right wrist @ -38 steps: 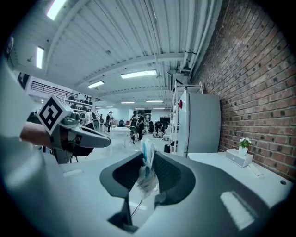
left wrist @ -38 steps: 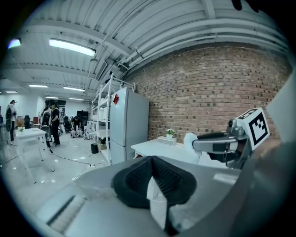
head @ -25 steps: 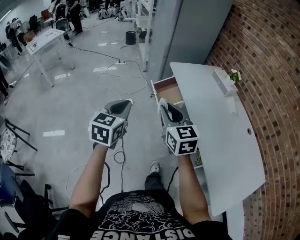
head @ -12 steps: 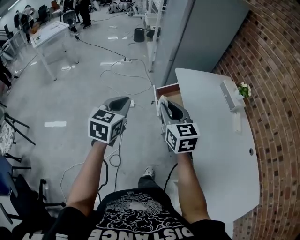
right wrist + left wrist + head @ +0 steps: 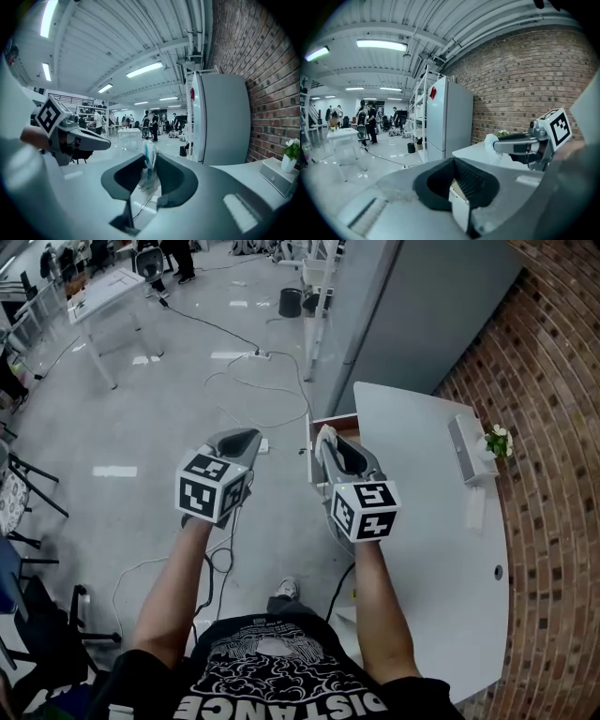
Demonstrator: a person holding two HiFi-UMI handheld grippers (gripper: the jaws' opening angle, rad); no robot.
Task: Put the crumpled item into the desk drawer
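At the left edge of the white desk (image 5: 431, 549), near its far corner, the drawer (image 5: 335, 424) stands pulled out, brown inside w/ a white front panel. Right at this drawer the R gripper (image 5: 327, 441) holds the crumpled item (image 5: 325, 434), a small thin white wad; the material is not clear. In the right gripper view the jaws of the R gripper (image 5: 150, 156) pinch the crumpled item (image 5: 149, 170) at their tips, and the wad hangs down in the hollow between the black ribbed pads (image 5: 169, 177). So the item is in the jaws, not lying in the drawer. In the head view it shows over the drawer's near part, close to the front panel; how high above it I cannot tell.

The L gripper (image 5: 255, 437) is beside the R one but apart from it, over the grey floor (image 5: 141, 427), off the desk's left edge. In the left gripper view the L gripper (image 5: 453, 159) has its jaws pressed together w/ nothing between them.

At the desk's far right corner, by the brick wall (image 5: 553, 427), stand a white box (image 5: 464, 448) and a small flower pot (image 5: 497, 442), just beside each other. A grey fridge (image 5: 422, 306) stands behind the desk's far edge. Cables (image 5: 253, 381) lie on the floor, and a black bin (image 5: 291, 302) is further back.
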